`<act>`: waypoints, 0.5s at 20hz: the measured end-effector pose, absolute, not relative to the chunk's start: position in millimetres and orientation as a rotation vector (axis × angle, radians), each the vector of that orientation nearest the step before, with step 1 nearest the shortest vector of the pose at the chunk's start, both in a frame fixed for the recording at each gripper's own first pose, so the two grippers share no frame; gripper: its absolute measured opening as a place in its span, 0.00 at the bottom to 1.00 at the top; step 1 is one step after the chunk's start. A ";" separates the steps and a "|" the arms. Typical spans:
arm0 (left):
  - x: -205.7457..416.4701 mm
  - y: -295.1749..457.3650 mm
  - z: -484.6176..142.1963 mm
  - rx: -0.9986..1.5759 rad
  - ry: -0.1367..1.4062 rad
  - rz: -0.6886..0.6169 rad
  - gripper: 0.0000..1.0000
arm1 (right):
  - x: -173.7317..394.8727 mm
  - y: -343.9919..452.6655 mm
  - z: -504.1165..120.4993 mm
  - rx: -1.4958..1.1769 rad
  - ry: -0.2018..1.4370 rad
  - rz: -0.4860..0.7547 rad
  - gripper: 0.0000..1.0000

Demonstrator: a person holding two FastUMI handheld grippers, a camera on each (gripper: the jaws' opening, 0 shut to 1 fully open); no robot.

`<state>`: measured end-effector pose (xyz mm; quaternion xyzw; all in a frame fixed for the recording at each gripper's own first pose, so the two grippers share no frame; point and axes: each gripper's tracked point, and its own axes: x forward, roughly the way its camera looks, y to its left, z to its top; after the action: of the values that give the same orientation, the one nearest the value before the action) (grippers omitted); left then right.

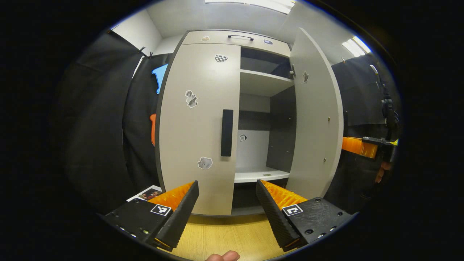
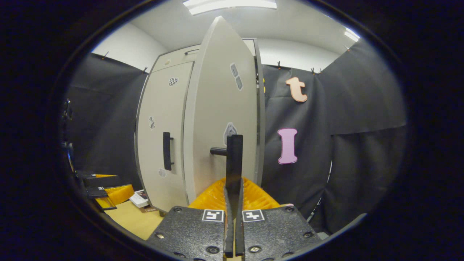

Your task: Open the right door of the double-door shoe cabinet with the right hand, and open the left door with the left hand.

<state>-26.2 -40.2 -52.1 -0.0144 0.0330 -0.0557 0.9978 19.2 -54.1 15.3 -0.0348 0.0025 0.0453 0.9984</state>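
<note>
The shoe cabinet's left door (image 1: 195, 119) is closed, and its black vertical handle (image 1: 227, 132) stands just above and ahead of my left gripper (image 1: 227, 183), which is open and holds nothing. The right door (image 1: 315, 119) is swung out, baring shelves (image 1: 262, 81) inside. In the right gripper view the right door (image 2: 221, 108) is seen edge-on, and my right gripper (image 2: 233, 190) is shut on its black handle (image 2: 234, 152). The left door (image 2: 163, 119) with its handle (image 2: 166, 150) lies to the left. The right gripper (image 1: 362, 145) and a hand (image 1: 380, 174) show at the far right of the left gripper view.
A drawer with a dark handle (image 1: 240, 36) tops the cabinet. The cabinet stands on a light wooden floor (image 1: 224, 235), where a printed sheet (image 1: 146, 194) lies by the left corner. Black cloth walls (image 2: 348, 152) close in on both sides.
</note>
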 end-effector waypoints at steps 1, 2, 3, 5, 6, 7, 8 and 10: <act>-26.2 -40.7 -52.1 -0.031 0.064 -0.110 0.95 | 18.7 -59.0 15.2 -0.076 0.003 0.074 0.05; -25.6 -41.8 -52.2 -0.032 0.062 -0.108 0.95 | 18.3 -64.5 15.7 -0.088 -0.001 0.058 0.05; -25.5 -41.9 -53.1 -0.033 0.063 -0.107 0.95 | 18.1 -70.2 16.3 -0.095 -0.004 0.039 0.05; -24.6 -42.2 -53.2 -0.030 0.064 -0.103 0.95 | 18.5 -85.9 17.0 -0.090 -0.006 0.004 0.04; -24.0 -41.9 -54.0 -0.030 0.066 -0.102 0.95 | 19.6 -93.9 17.8 -0.086 -0.008 -0.011 0.04; -23.2 -42.4 -53.8 -0.031 0.064 -0.104 0.95 | 20.7 -100.5 17.7 -0.086 -0.008 -0.027 0.04; -22.2 -42.5 -53.5 -0.031 0.064 -0.103 0.95 | 21.8 -109.6 18.0 -0.087 -0.009 -0.049 0.04; -20.7 -42.5 -54.8 -0.032 0.067 -0.101 0.95 | 20.0 -126.5 19.8 -0.075 -0.023 -0.071 0.04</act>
<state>-20.7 -42.5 -54.8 -0.0160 0.0334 -0.0506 0.9980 20.0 -126.5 19.8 -0.0377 -0.0117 -0.0353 0.9986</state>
